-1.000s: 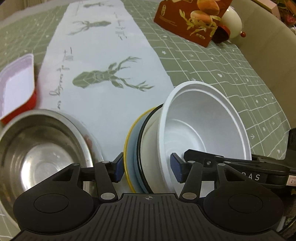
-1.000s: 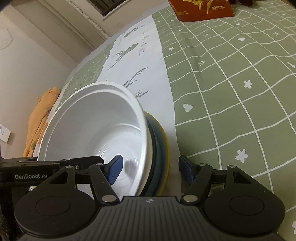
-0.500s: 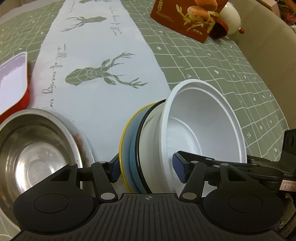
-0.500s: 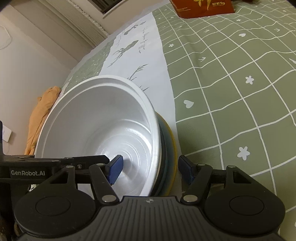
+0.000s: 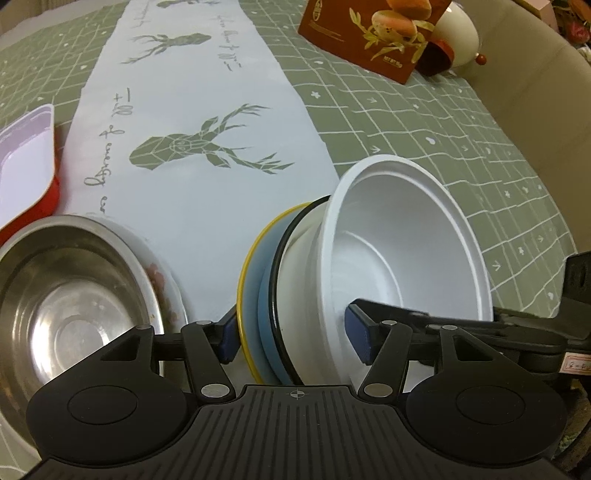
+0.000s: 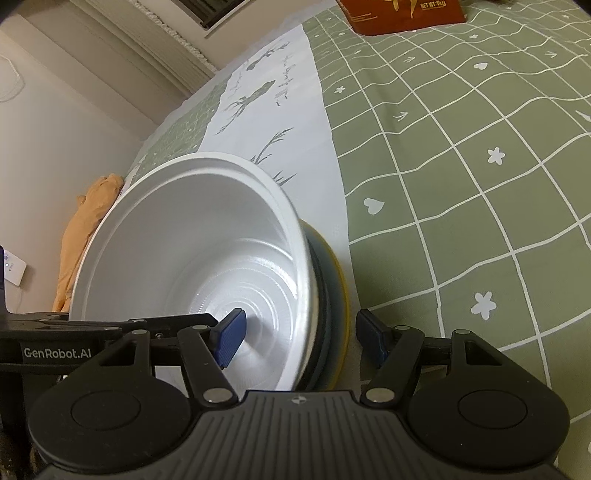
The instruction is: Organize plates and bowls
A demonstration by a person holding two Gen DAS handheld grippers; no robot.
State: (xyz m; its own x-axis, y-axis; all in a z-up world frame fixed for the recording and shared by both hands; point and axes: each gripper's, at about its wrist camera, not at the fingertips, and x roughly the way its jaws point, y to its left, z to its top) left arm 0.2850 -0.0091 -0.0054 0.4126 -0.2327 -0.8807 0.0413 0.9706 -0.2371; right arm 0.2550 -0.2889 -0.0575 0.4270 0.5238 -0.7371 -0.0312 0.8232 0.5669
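A stack of dishes is held on edge between both grippers: a white plastic bowl [image 5: 406, 243], a white black-rimmed dish [image 5: 295, 273], and a blue plate with a yellow rim [image 5: 251, 273]. My left gripper [image 5: 293, 338] is shut on the stack, one pad behind the yellow rim, the other inside the bowl. My right gripper [image 6: 301, 334] is shut on the same stack [image 6: 207, 243] from the opposite side. A steel bowl [image 5: 70, 299] sits at the left on a patterned plate [image 5: 166, 284].
A red-and-white rectangular dish [image 5: 26, 162] lies at far left. A red food box [image 5: 369, 33] and a white round object [image 5: 458, 40] stand at the far end of the green checked tablecloth [image 6: 461, 166]. An orange cloth [image 6: 88, 229] hangs beyond the table edge.
The held stack and both grippers have shifted slightly; the white bowl looks tilted further upright in the right wrist view. Both grips are unchanged.
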